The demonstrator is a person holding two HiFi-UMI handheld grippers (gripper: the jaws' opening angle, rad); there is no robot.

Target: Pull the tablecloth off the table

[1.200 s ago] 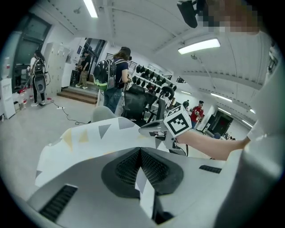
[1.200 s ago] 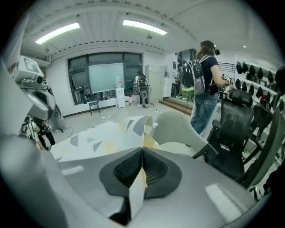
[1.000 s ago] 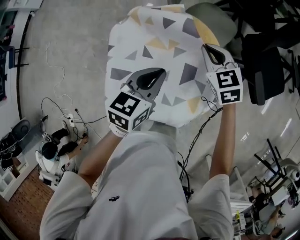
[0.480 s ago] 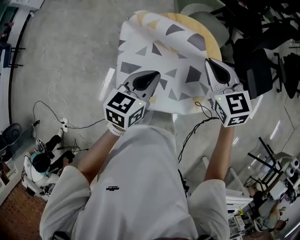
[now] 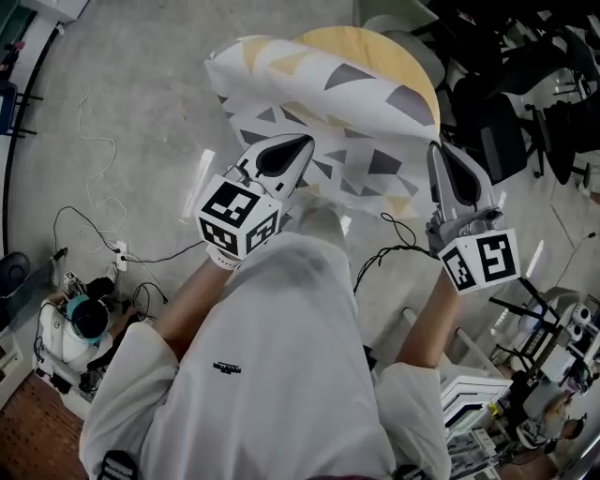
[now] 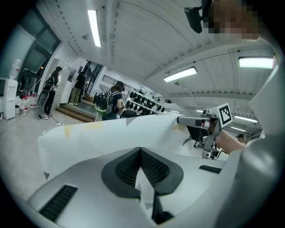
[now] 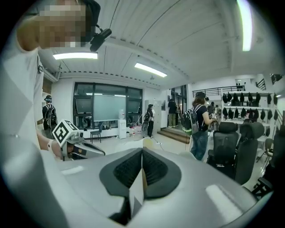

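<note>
The tablecloth (image 5: pixel 319 103), white with grey and yellow triangles, lies bunched across the near half of a round wooden table (image 5: pixel 380 52), whose far half shows bare. My left gripper (image 5: pixel 305 142) is shut on the cloth's near edge. My right gripper (image 5: pixel 434 148) is shut on the near edge further right. In the left gripper view the cloth (image 6: pixel 111 133) stretches away from the closed jaws (image 6: pixel 140 150), with a fold pinched between the pads, and the right gripper (image 6: pixel 196 120) shows beyond. In the right gripper view a thin fold of the cloth (image 7: pixel 136 191) sits between the closed jaws (image 7: pixel 142 151).
Black office chairs (image 5: pixel 511 117) crowd the floor right of the table, and a grey chair (image 5: pixel 403 23) stands behind it. Cables and a power strip (image 5: pixel 117 253) lie on the floor at the left. People (image 7: pixel 200 124) stand in the room beyond.
The cloth has slid toward me off the far side, baring more of the wooden top. Both grippers have drawn back, the right one further down and to the right.
</note>
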